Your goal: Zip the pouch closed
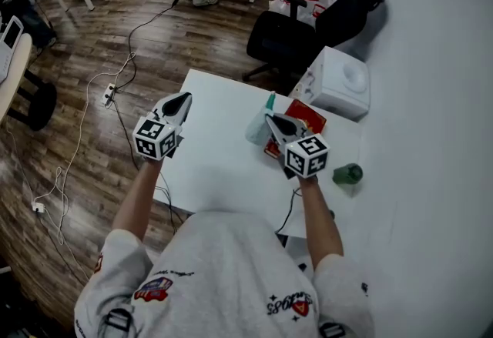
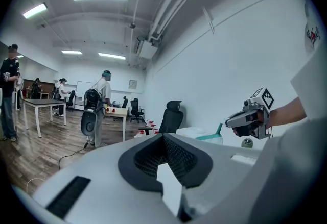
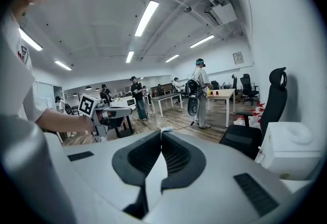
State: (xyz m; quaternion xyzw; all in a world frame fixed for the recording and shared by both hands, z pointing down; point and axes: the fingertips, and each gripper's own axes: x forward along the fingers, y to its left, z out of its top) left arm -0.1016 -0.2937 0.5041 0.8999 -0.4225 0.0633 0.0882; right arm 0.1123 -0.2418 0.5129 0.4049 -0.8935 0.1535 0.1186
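Head view is giving us a steep look down over a white counter [image 1: 208, 175], with both tools hovering above its surface. We are seeing the left tool [image 1: 185, 100] raised over the counter's left part, well apart from everything lying on it. In the left gripper view its jaws are sitting fully together with nothing between them. We are finding the right tool [image 1: 269, 119] over the far right part of the counter. The right gripper view is showing its jaws pressing together, with a small pale scrap poking out at their tips. We are taking that scrap for an edge of the pale teal fabric pouch [image 1: 257, 128]. The pouch is sitting right at this tool's tip, on its left side, with a green tab [image 1: 271, 102] sticking up from its top. We cannot tell whether its bottom is touching the counter. Just beside it a flat red packet [image 1: 310, 115] is lying on the counter, partly covered by the right tool. A small dark green bottle [image 1: 348, 173] is resting near the counter's right edge, close to that tool's marker cube [image 1: 306, 155]. A white boxy appliance [image 1: 339, 84] is occupying the far right corner. Beyond it a black office chair [image 1: 279, 42] is standing on the wooden floor [image 1: 77, 82], and a white cable [image 1: 73, 152] is trailing across the boards on the left.
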